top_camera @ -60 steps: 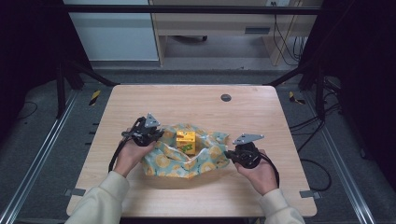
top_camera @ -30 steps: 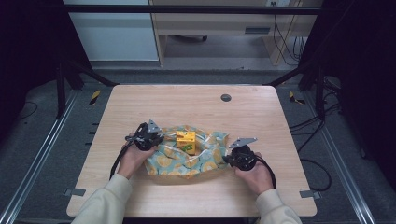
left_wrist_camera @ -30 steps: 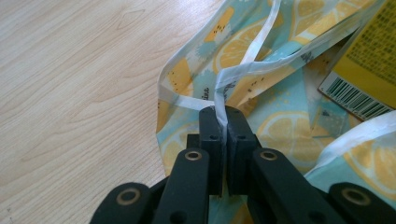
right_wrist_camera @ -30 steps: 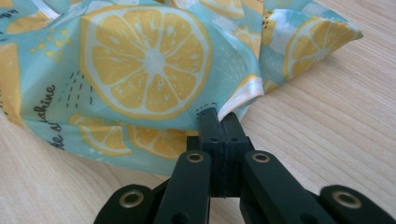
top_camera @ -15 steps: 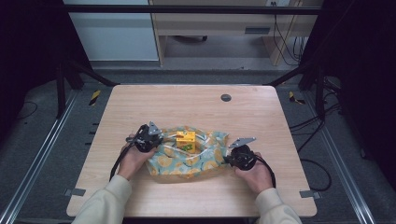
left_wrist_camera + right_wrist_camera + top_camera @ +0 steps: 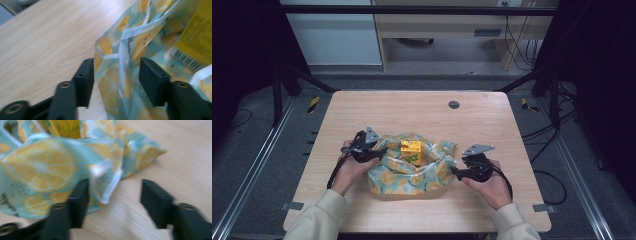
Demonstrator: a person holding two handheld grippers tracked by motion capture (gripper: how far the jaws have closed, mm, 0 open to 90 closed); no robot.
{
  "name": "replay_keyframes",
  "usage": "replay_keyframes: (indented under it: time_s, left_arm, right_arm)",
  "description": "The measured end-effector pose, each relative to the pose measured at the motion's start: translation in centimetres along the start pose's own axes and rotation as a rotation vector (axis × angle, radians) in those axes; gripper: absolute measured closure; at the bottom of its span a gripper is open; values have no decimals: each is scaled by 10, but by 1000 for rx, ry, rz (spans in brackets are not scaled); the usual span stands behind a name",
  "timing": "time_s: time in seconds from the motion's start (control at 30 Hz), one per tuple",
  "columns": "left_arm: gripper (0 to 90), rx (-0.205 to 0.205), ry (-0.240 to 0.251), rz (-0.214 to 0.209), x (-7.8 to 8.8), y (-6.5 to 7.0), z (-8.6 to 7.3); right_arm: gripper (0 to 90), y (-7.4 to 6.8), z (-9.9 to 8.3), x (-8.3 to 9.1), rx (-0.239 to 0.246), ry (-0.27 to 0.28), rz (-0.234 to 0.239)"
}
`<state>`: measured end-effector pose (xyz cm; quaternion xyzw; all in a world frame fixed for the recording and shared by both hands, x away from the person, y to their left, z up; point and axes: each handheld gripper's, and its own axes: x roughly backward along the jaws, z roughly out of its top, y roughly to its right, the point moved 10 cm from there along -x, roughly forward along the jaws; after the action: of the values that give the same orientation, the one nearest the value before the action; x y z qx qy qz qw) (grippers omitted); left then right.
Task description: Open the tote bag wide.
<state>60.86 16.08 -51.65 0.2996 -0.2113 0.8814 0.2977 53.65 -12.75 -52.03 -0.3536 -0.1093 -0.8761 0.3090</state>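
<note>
A teal bag printed with lemon slices lies on the wooden table, and a yellow box stands upright in its open mouth. My left gripper is at the bag's left end. Its jaws have just been opening. In the left gripper view the bag's seam edge stands loose between the parted jaws of that gripper, with the box behind. My right gripper is at the bag's right end, its jaws likewise just opened. In its own view this gripper has a bag corner beside one jaw.
The light wooden table has a dark round grommet at the far middle. Bare wood lies beyond the bag and to both sides. Black cables trail from both grippers toward the person's forearms at the near edge.
Both hands drew slightly nearer with the bag's ends early on, spreading it wider. Since then the left gripper has lifted a little; the right has stayed put.
</note>
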Motion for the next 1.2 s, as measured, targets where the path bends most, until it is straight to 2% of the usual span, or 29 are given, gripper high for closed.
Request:
replay_keyframes:
  time_s: [0.1, 0.17, 0.2, 0.27, 0.3, 0.37, 0.4, 0.43, 0.47, 0.53, 0.57, 0.63, 0.67, 0.7, 0.73, 0.8, 0.83, 1.0, 1.03, 1.07, 1.17, 1.2]
  left_arm:
    - [296, 30, 41, -30, 10, 3, 11]
    - [271, 37, 52, -42, 14, 4, 14]
    - [230, 45, 59, -50, 17, 5, 17]
    - [218, 60, 78, -57, 24, 5, 22]
    - [195, 64, 94, -58, 30, 4, 26]
    - [185, 63, 99, -52, 33, 2, 27]
    - [174, 69, 105, -43, 37, -2, 27]
    - [154, 82, 100, -31, 41, -7, 25]
    - [147, 82, 100, -31, 41, -7, 25]
    - [139, 91, 92, -25, 46, -14, 20]
    - [128, 95, 84, -18, 48, -18, 16]
    - [116, 104, 74, -6, 51, -25, 10]
    - [112, 120, 69, 7, 54, -33, 2]
    - [108, 120, 69, 7, 54, -33, 2]
    - [104, 141, 63, 21, 57, -42, -7]
    - [100, 149, 57, 28, 59, -47, -13]
    - [93, 166, 48, 43, 61, -56, -23]
    - [87, 196, 35, 67, 63, -70, -43]
    - [84, 207, 25, 78, 64, -75, -52]
    - [83, 207, 25, 78, 64, -75, -52]
    - [83, 228, 14, 85, 63, -79, -66]
    - [81, 232, 11, 94, 62, -81, -76]
  right_arm:
    - [227, 2, 8, 13, 1, 29, -9]
    - [212, 2, 10, 18, -5, 34, -9]
    - [191, 4, 16, 26, -8, 67, -14]
    - [177, 5, 18, 30, -14, 77, -19]
    - [160, 11, 22, 36, -21, 99, -36]
    - [151, 13, 22, 38, -28, 104, -44]
    - [143, 17, 22, 40, -37, 109, -48]
    - [134, 27, 21, 45, -65, 122, -71]
    - [134, 27, 21, 45, -65, 122, -71]
    - [118, 37, 17, 48, -95, 125, -89]
    - [105, 47, 13, 51, -115, 126, -113]
    - [94, 55, 8, 53, -136, 123, -130]
    - [91, 60, 6, 55, -143, 123, -140]
    - [85, 64, 3, 55, -148, 124, -150]
    - [79, 68, 1, 56, -159, 123, -157]
    - [75, 73, -2, 57, -168, 122, -167]
    - [72, 83, -7, 56, -190, 120, -191]
    - [67, 94, -16, 53, -223, 112, -218]
    - [67, 97, -20, 48, -235, 100, -226]
    - [67, 97, -20, 48, -235, 100, -226]
    - [71, 98, -26, 41, -259, 102, -233]
    - [78, 99, -31, 35, -269, 90, -257]
